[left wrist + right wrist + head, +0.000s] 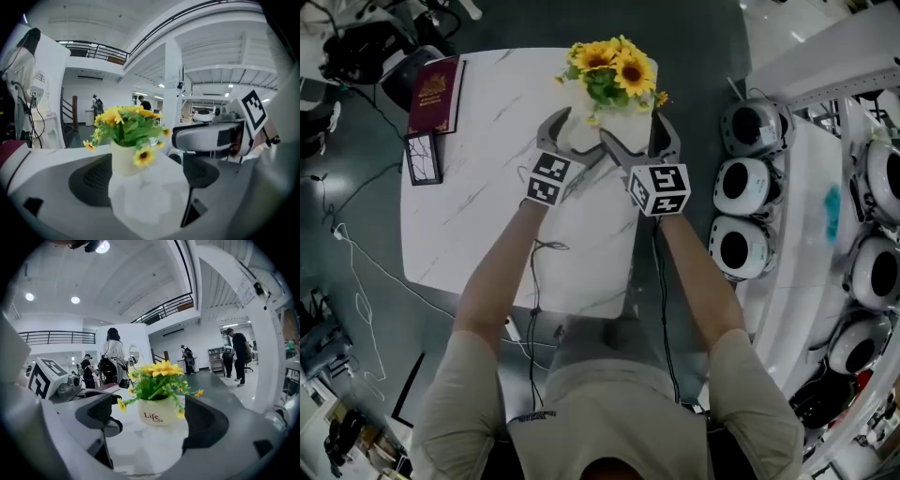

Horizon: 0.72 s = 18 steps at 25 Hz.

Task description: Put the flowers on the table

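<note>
We see the small cream-white pot of yellow sunflowers [614, 75] standing upright on the white marble-patterned table [487, 216], close to its far edge, so by our reading the placing is as good as done. The left gripper [575, 141] and the right gripper [642, 133] both sit just beside the pot on the near side, their inner jaws crossing each other. In the left gripper view the left gripper [145, 177] has its 2 jaws spread wide, with the pot [124, 159] ahead of them, nearer the left jaw, and bare tabletop in the gap. In the right gripper view the right gripper [152, 423] is equally wide, with the pot [157, 414], printed "Life", standing between the jaw tips and touching neither. We judge the pot light, rigid and smooth-sided, so it may slip or tip under a one-sided push. The blooms look soft and easily crushed. The plain pot wall below the foliage is the place to take hold, squarely from both sides. A dark red booklet [436, 94] and a small dark framed card [422, 157] lie well apart at the table's left.
</note>
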Available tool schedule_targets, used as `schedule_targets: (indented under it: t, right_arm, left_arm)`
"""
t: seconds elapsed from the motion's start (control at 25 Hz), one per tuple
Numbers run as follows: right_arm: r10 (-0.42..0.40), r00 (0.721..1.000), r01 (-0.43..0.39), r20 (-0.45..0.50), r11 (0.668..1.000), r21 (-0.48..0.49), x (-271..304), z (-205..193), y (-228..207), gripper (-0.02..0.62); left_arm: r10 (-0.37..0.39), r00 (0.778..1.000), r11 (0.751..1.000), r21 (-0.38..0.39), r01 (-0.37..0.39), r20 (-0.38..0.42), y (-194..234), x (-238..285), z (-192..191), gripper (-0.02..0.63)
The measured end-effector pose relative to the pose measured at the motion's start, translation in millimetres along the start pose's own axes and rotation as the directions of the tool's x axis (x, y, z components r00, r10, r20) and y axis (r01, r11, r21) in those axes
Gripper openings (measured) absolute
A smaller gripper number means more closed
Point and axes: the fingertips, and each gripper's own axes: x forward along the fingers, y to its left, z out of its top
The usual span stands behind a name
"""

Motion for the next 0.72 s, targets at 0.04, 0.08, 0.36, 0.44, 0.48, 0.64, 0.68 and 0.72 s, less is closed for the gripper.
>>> schedule_targets:
  t: [0.04,0.08,0.36,0.44,0.48,0.64,0.68,0.72]
  right_arm:
    - [0.008,1.0,-0.008,0.01,1.0,0.0,-6,7,3,0.499]
    - [0.015,1.0,-0.015,0.02,1.0,-0.003,-12,16,6,0.497]
    - [-0.01,0.994,0.016,0.112,0.999,-0.051,-63,93,20,0.336]
    - [-0.005,0.992,0.014,0.128,0.998,-0.068,-77,117,27,0.336]
    - [-0.002,0.99,0.012,0.138,0.997,-0.075,-86,129,30,0.336]
    - [0.021,0.982,0.005,0.187,0.991,-0.136,-122,176,47,0.288]
    - [0.027,0.979,0.006,0.202,0.987,-0.16,-132,188,52,0.272]
    - [0.034,0.976,0.006,0.216,0.983,-0.181,-142,199,56,0.255]
  left_arm:
    - [0.005,1.0,1.0,0.004,-0.005,0.016,-2,-6,8,0.476]
    - [0.01,0.999,1.0,0.011,-0.011,0.035,-5,-12,19,0.465]
    - [0.03,0.994,0.999,0.036,-0.034,0.108,-25,-63,83,0.347]
    - [0.058,0.987,0.997,0.034,-0.063,0.151,-27,-82,109,0.301]
    - [0.071,0.983,0.997,0.029,-0.077,0.171,-28,-91,122,0.286]
    - [0.092,0.965,0.993,0.044,-0.106,0.247,-42,-131,168,0.241]
    - [0.092,0.96,0.993,0.049,-0.108,0.263,-47,-141,179,0.23]
    - [0.093,0.957,0.993,0.049,-0.11,0.274,-51,-151,189,0.225]
